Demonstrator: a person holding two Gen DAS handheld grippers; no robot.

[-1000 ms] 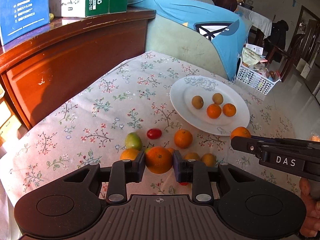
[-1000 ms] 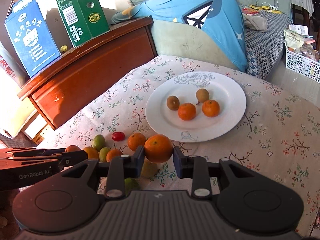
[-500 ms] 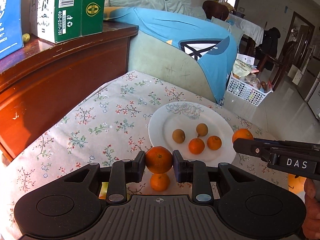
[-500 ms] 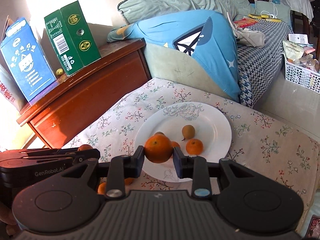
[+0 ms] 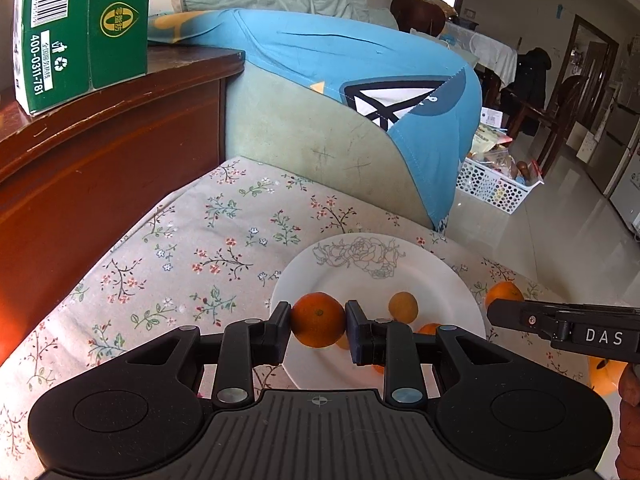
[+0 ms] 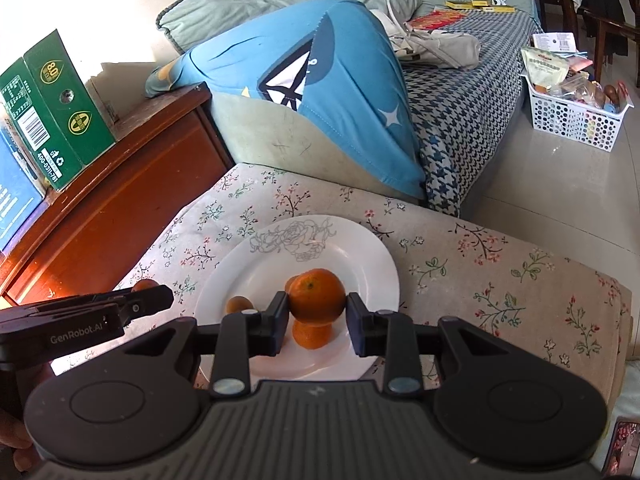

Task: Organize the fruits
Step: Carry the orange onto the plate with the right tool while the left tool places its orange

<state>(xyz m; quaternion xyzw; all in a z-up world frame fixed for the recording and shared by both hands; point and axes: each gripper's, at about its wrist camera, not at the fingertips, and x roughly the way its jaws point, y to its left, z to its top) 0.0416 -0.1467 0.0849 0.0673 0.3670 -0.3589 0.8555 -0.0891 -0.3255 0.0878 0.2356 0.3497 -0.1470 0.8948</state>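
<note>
Two oranges held over the plate, one in each gripper.
An orange [image 5: 318, 320] is clamped between the fingers of the left gripper [image 5: 318, 326] above the near-left rim of the white plate [image 5: 436, 280]; another orange [image 6: 317, 295] is gripped by the right gripper [image 6: 317, 310] over the plate's middle, where small fruits [image 6: 239, 304] are seen on the floral-clothed bench [image 6: 480, 264].

Two close wrist views angled down, both sharing the plate [image 5: 460, 292].

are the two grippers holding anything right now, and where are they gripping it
Yes. The left gripper pinches an orange across its sides, and the right gripper pinches another orange the same way, both above the white plate.
</note>
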